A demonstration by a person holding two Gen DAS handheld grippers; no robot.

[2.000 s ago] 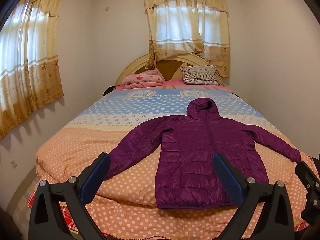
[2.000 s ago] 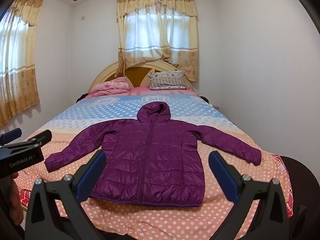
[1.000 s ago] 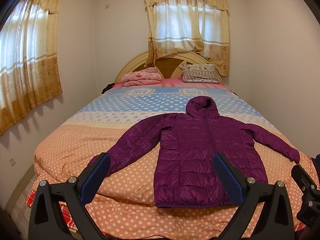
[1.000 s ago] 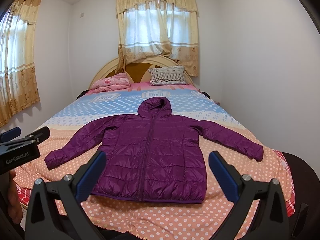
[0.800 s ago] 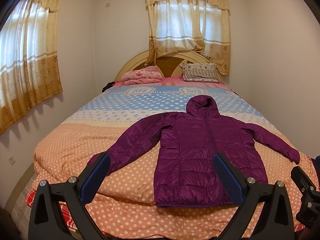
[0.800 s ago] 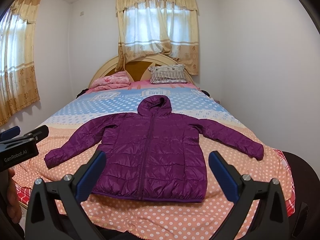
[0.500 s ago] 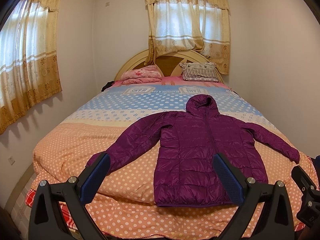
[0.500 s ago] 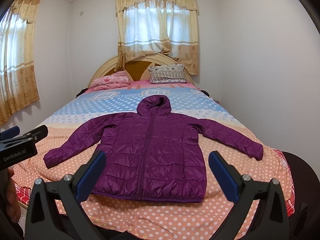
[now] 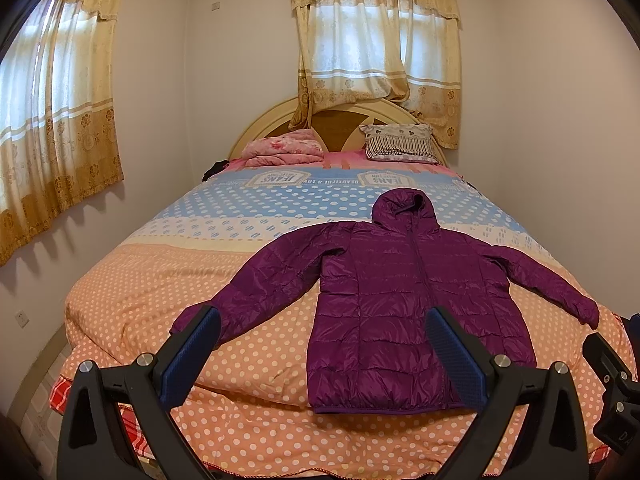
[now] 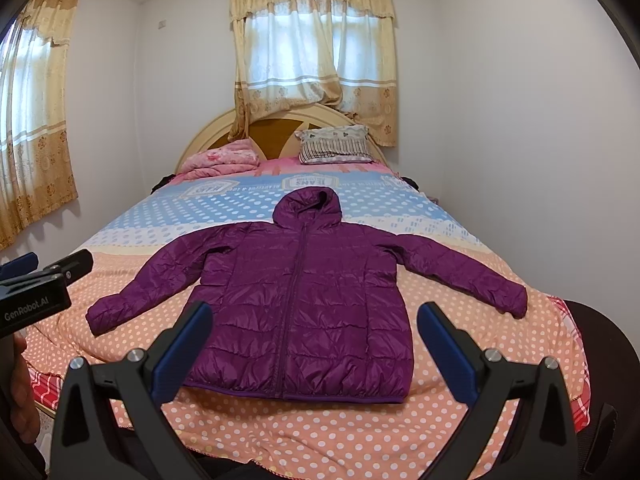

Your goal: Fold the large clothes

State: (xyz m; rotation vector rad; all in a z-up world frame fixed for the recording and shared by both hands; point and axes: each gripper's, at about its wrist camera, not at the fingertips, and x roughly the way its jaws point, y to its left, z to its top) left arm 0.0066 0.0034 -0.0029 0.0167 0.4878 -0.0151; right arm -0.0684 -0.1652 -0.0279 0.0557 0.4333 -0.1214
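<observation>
A purple hooded puffer jacket (image 9: 412,300) lies flat and face up on the bed (image 9: 160,280), zipped, sleeves spread out, hood toward the headboard. It also shows in the right wrist view (image 10: 304,300). My left gripper (image 9: 324,348) is open and empty, held off the foot of the bed before the jacket's hem and left sleeve. My right gripper (image 10: 316,340) is open and empty, held off the foot of the bed, centred before the hem. The left gripper's body shows at the left edge of the right wrist view (image 10: 36,292).
The bed has a dotted orange and blue cover (image 10: 320,432). A folded pink blanket (image 9: 284,150) and a striped pillow (image 9: 400,146) lie by the headboard. Walls stand close on both sides. Curtained windows (image 9: 372,52) are behind and to the left. A dark chair (image 10: 600,360) is at the right.
Both grippers have shifted slightly, so the jacket sits a touch differently in view. The jacket has not moved and both grippers stay open.
</observation>
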